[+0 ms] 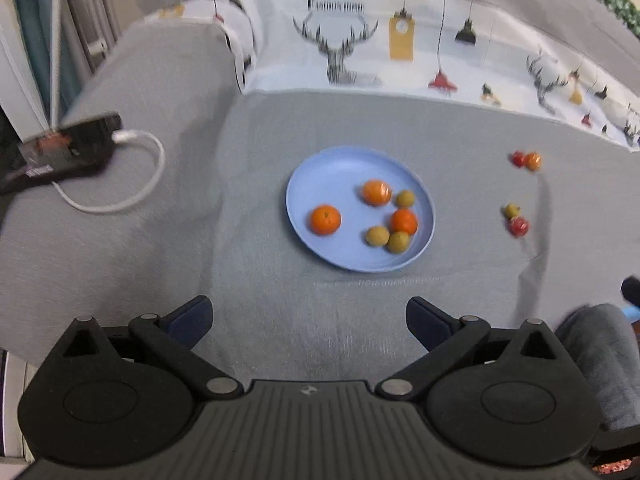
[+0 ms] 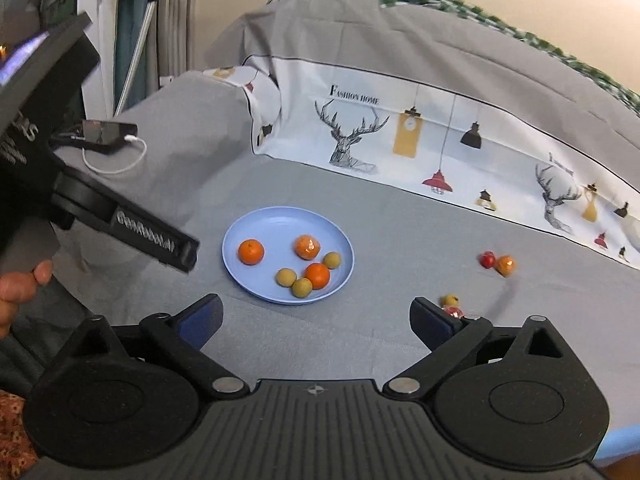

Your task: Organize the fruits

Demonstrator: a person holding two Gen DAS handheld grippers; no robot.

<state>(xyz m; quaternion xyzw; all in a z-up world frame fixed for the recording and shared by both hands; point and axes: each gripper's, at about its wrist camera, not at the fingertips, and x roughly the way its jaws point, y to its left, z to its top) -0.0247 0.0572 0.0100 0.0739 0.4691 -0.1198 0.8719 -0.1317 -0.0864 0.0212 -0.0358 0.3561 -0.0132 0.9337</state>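
The grey sheet [image 2: 400,240] spreads over everything in front of me, with a printed panel of deer and lamps [image 2: 400,140] along its back. On it, ahead of both my tools, lies the blue plate [image 2: 248,220], holding 3 oranges and 3 small yellow-green fruits. 1 orange [image 2: 251,251] sits alone toward the left; the other 2 oranges and the 3 small fruits cluster on the right side of the plate.

My left gripper [image 1: 308,320] has its jaws spread wide with nothing between them, pointing at the plate. My right gripper [image 2: 316,318] is spread wide too, gripping nothing.

At the far left a dark device [image 2: 106,134] rests with a white cable [image 2: 116,160] looping from it.

Off the plate to the right, 4 small fruits lie in 2 touching pairs: a red one [image 2: 487,259] beside an orange one [image 2: 505,265], and nearer me a yellow one [image 2: 451,300] touching a red one [image 1: 519,226], just beside my right gripper's right finger.
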